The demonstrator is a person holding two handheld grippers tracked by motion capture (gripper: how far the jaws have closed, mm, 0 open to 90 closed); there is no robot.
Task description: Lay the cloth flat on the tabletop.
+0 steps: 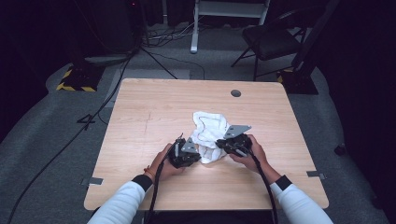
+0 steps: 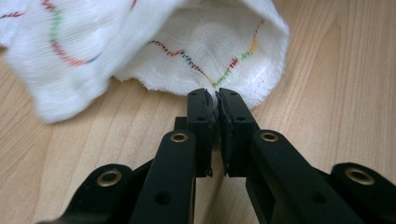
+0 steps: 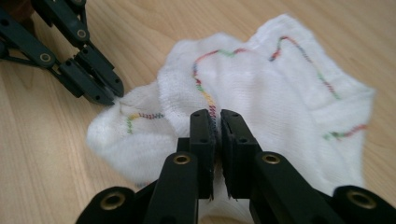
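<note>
The white cloth [image 1: 209,135], crumpled near the middle of the table [image 1: 140,121], looks light, limp and easily bunched, so its stitched hem is the sensible hold, where the left gripper [image 2: 215,95] and right gripper [image 3: 217,114] are both pinched tight.

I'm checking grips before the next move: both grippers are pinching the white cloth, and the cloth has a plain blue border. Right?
Not quite. Both the left gripper and right gripper pinch the white cloth, but its stitched line is multicoloured, not plain blue, as the right gripper view shows.
</note>
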